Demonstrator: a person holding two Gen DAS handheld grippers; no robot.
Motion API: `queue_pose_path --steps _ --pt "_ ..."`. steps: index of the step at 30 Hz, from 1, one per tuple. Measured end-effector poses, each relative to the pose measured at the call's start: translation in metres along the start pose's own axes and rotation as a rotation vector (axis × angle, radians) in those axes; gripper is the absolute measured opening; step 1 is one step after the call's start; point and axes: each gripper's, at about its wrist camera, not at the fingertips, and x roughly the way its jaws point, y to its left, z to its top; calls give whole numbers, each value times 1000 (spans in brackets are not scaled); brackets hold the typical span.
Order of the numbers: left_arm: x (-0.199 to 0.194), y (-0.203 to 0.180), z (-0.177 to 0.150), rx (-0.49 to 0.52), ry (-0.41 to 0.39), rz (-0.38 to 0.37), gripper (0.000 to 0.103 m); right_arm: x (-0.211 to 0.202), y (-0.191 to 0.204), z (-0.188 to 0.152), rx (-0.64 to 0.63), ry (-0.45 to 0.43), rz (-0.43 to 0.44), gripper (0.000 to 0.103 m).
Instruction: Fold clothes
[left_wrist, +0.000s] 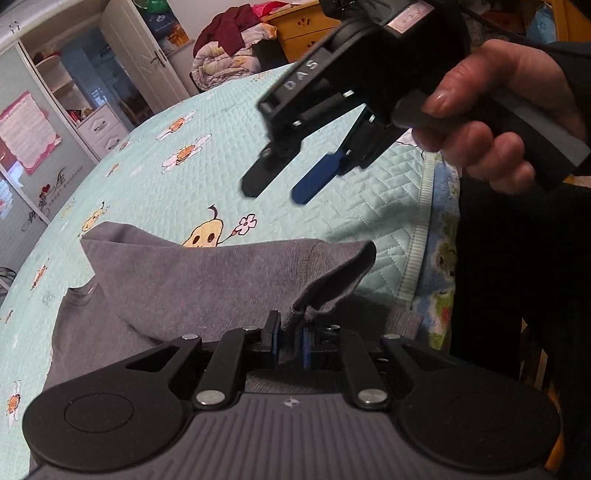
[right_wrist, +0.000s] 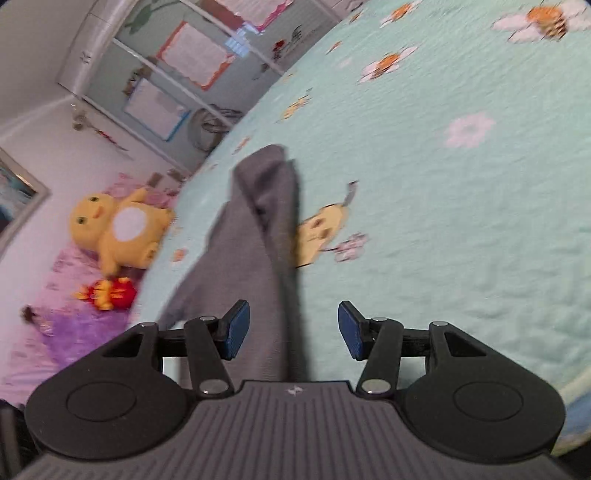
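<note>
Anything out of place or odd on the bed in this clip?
Nothing stands out. The grey garment lies rumpled and half folded on the quilt, as expected mid-fold: the left hand-held gripper pinches one edge, the right hand-held gripper is open above it. No spill or damage shows. The right wrist view is motion-blurred.

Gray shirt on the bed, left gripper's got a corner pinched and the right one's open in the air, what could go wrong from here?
1. The left gripper pinches only a small bunch of the gray shirt, so the fabric may slip out when pulled.
2. The right gripper is open and holds nothing; lifting one-sided could drag the shirt askew across the quilt.
3. The right-wrist view is blurred, so its next grab may miss the edge.
</note>
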Motion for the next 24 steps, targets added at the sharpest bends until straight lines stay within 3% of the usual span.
queue_pose_path --steps 8,10,12,16,19,24 --pt "-4 1 -3 -13 -7 20 11 28 15 -15 0 97 67 53" --pt "-5 3 -4 -7 -4 36 11 28 21 -17 -24 103 86 41" --pt "-11 9 -5 -8 -5 62 12 25 31 -15 -62 95 99 8" --pt "-28 27 -8 -47 -19 108 12 12 50 -5 -80 47 157 3" --pt "-32 25 -12 -44 -15 92 12 2 59 -6 -120 36 185 3" --pt "-9 -3 -24 54 72 83 14 10 46 -26 -113 89 133 2"
